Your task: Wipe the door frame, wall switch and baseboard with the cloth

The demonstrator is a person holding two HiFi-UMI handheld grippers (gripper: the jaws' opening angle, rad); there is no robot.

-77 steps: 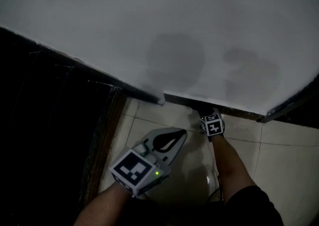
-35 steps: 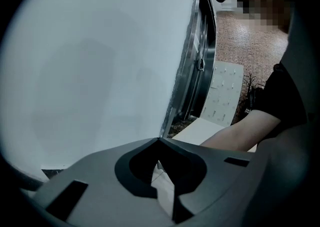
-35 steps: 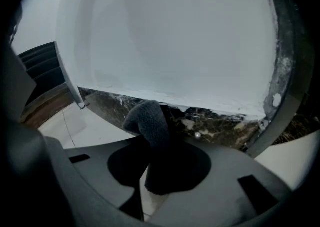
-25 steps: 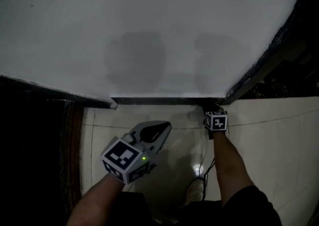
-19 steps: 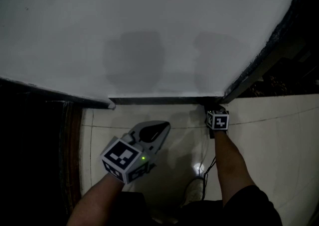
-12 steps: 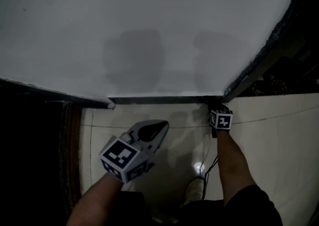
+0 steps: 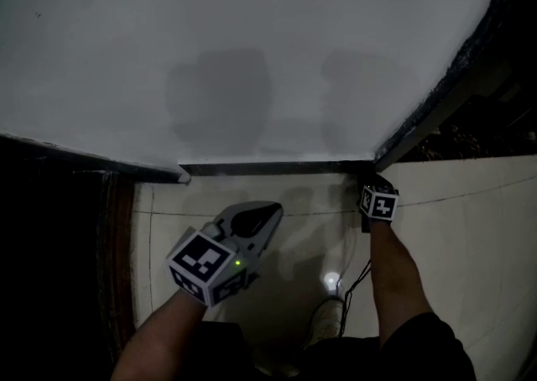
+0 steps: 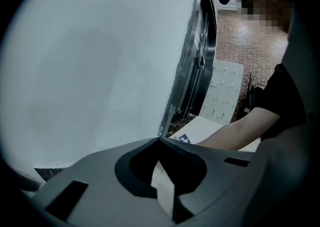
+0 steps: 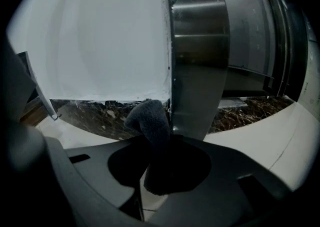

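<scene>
The right tongs (image 9: 161, 142) gripped the cloth (image 9: 149, 118), its tip at the baseboard (image 9: 95, 113) beside the door frame (image 9: 197, 56); the left tongs (image 8: 159, 140) hung closed and empty. With so little cloth poking out, pressing harder could probably scrape the tongs themselves along the baseboard.

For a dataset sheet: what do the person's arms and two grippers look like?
The left gripper and right gripper have grey shells, each carrying a cube with black-and-white square markers; a green light glows on the left one. A thin cable hangs beside the right forearm. Forearms are bare; a dark short sleeve shows on the right.
</scene>
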